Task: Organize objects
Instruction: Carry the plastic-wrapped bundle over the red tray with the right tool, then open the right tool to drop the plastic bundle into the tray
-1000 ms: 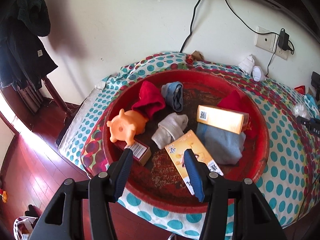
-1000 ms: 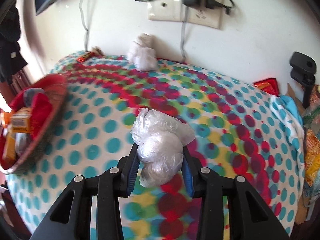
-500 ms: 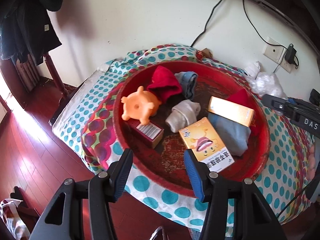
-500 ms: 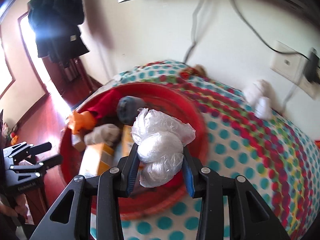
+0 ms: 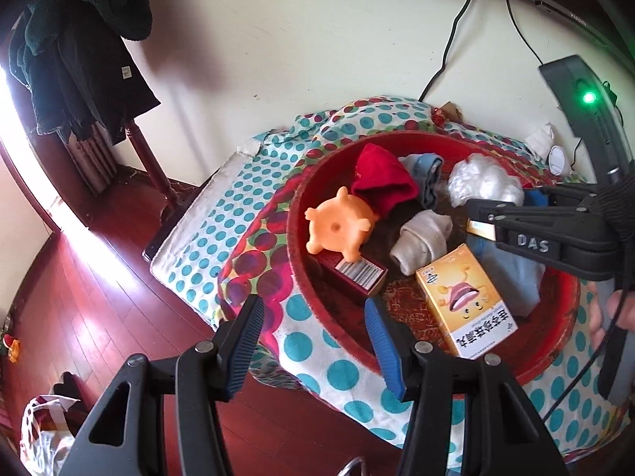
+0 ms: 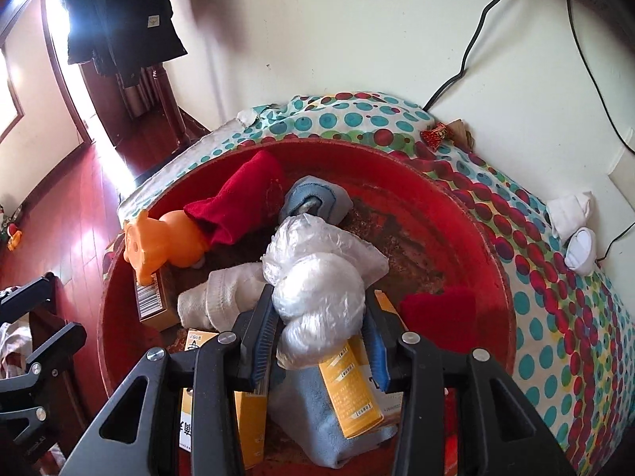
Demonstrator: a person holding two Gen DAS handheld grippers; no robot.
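Polka-dot cloth covers the worktop, where a red basin holds socks and boxes. Over it, the right tool grips a plastic-wrapped bundle, its jaws just easing apart. Near the basin's edge, the left tool hangs open, empty.

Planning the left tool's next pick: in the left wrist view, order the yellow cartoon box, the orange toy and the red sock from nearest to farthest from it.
1. Yellow cartoon box: nearest the left tool, just right of it.
2. Orange toy: farther in, at the basin's left.
3. Red sock: farthest, behind the toy.
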